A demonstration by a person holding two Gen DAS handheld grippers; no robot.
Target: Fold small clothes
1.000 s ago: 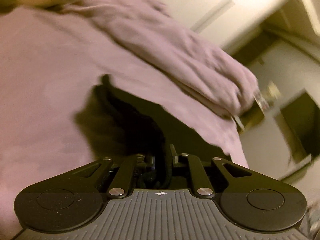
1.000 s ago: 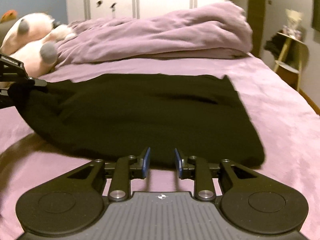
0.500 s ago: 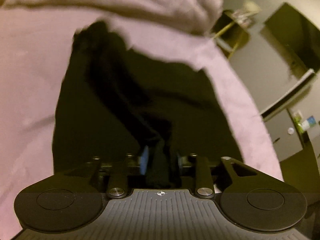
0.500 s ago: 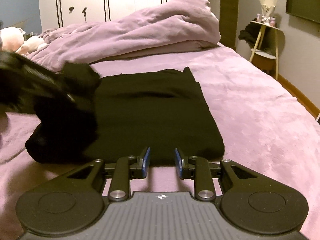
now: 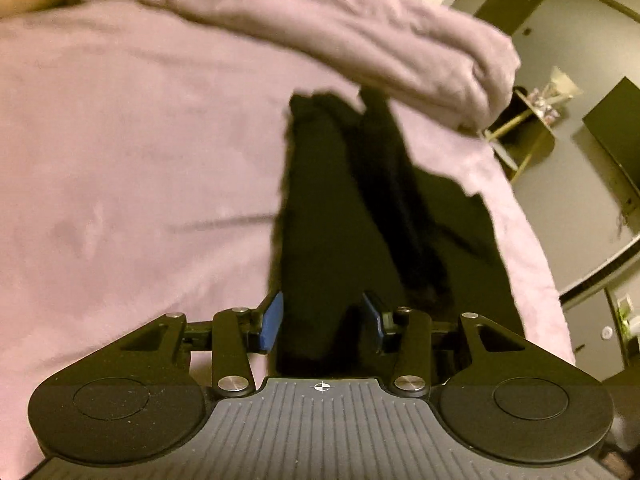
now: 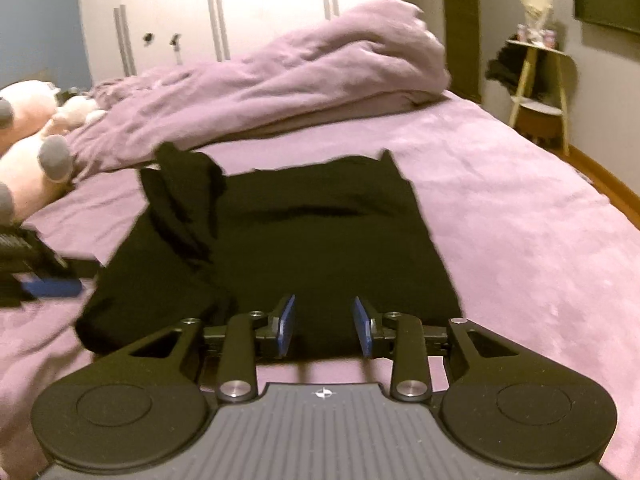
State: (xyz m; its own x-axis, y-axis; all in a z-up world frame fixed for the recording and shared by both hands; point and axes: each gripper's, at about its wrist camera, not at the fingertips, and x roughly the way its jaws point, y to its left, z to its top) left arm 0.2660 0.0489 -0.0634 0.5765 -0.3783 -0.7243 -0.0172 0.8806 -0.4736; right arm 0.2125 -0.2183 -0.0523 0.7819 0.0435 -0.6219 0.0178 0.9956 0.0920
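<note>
Now the left gripper (image 5: 322,322) tilts down toward the bed, and its jaws are opening. Black cloth shows in the gap between the blue pads (image 5: 273,322), but whether it lies there or only behind is not clear; the pads do not seem to press it. In the right wrist view this same gripper shows at about nine o'clock, low over the sheet, just beside the left edge of the cloth.

The right gripper (image 6: 323,329) also points downward. Its jaws are opening too, with a moderate gap, and nothing is between its pads (image 6: 286,330); only the near edge of the cloth is seen behind them.

The black garment (image 6: 320,240) lies mostly flat on the purple bed sheet (image 6: 520,240), as a wide, roughly rectangular shape of soft, matt fabric. One part, at about ten o'clock in the right wrist view, is folded over on top and makes a loose, wrinkled ridge.

Farther, toward twelve o'clock, a thick purple duvet (image 6: 300,76) is bunched in heavy rolls. At nine to ten o'clock some pink plush toys (image 6: 36,148) with grey feet lie. Behind stands a white wardrobe (image 6: 260,8), and at two o'clock a small wooden side table (image 6: 540,92).
</note>
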